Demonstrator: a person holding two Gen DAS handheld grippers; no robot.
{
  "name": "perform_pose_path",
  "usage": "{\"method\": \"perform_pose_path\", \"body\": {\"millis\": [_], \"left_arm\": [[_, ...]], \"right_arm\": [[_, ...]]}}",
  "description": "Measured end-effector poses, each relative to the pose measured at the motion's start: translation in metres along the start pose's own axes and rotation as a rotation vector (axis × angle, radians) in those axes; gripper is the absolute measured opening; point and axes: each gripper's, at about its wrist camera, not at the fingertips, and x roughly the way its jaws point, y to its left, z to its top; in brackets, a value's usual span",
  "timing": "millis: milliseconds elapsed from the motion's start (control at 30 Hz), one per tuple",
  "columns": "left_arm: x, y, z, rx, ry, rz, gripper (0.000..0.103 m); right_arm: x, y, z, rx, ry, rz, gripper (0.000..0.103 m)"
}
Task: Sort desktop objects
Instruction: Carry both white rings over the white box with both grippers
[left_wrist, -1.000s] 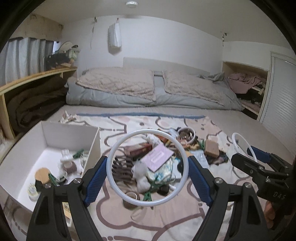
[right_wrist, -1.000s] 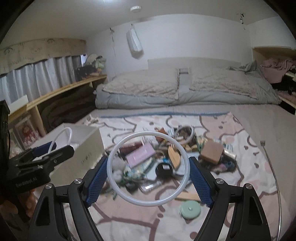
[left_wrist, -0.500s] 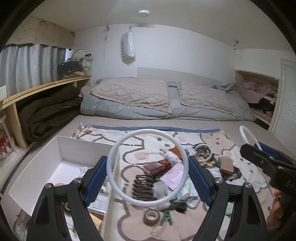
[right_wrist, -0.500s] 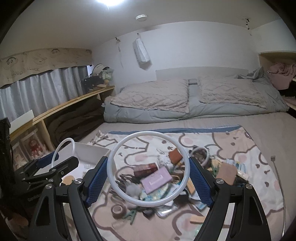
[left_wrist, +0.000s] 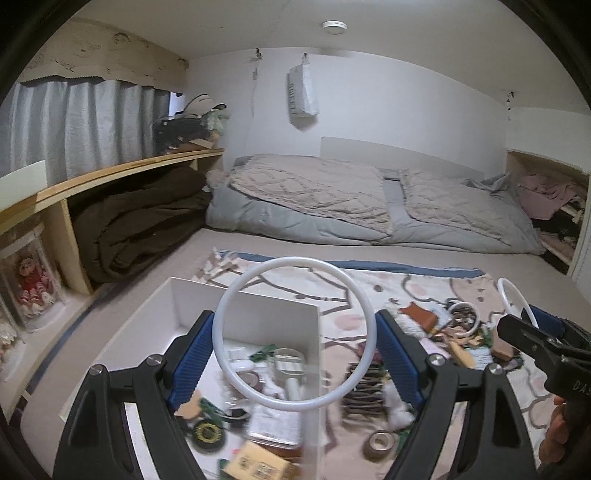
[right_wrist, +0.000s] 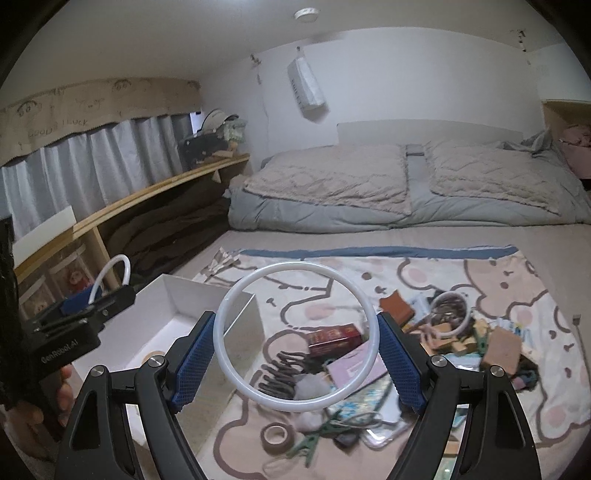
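- Grey curtains (left_wrist: 85, 125) hang at the left, under a beige valance (right_wrist: 92, 99).
- A wooden shelf (left_wrist: 110, 177) runs along the left wall, with a dark brown folded blanket (left_wrist: 140, 225) beneath it.
- Two beige quilted pillows (right_wrist: 328, 177) lie on grey bedding (right_wrist: 332, 216).
- A white bag (left_wrist: 303, 94) hangs on the wall.
- A round ceiling fixture (left_wrist: 334, 26) is overhead.

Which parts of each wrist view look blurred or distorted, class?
Left wrist view: the white box contents and nearby clutter smear with motion blur; the shelf bows from the fisheye. Right wrist view: the tape roll and pile are softly blurred; dark corners vignette both.
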Motion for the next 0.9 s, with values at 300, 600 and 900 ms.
{"method": "perform_pose_path", "body": {"millis": [300, 600, 900], "left_arm": [[0.014, 0.049, -0.006, -0.019, 0.027, 0.058, 0.085], [0.034, 0.094, -0.009, -0.048, 0.103, 0.091, 0.085], [0.07, 0.116, -0.019, -0.05, 0.217, 0.098, 0.085]], "right_arm": [[0.037, 0.042, -0.006, -0.026, 0.064, 0.061, 0.085], [0.063, 0.087, -0.013, -0.077, 0.112, 0.123, 0.085], [0.079, 0.116, -0.02, -0.119, 0.152, 0.168, 0.085]]}}
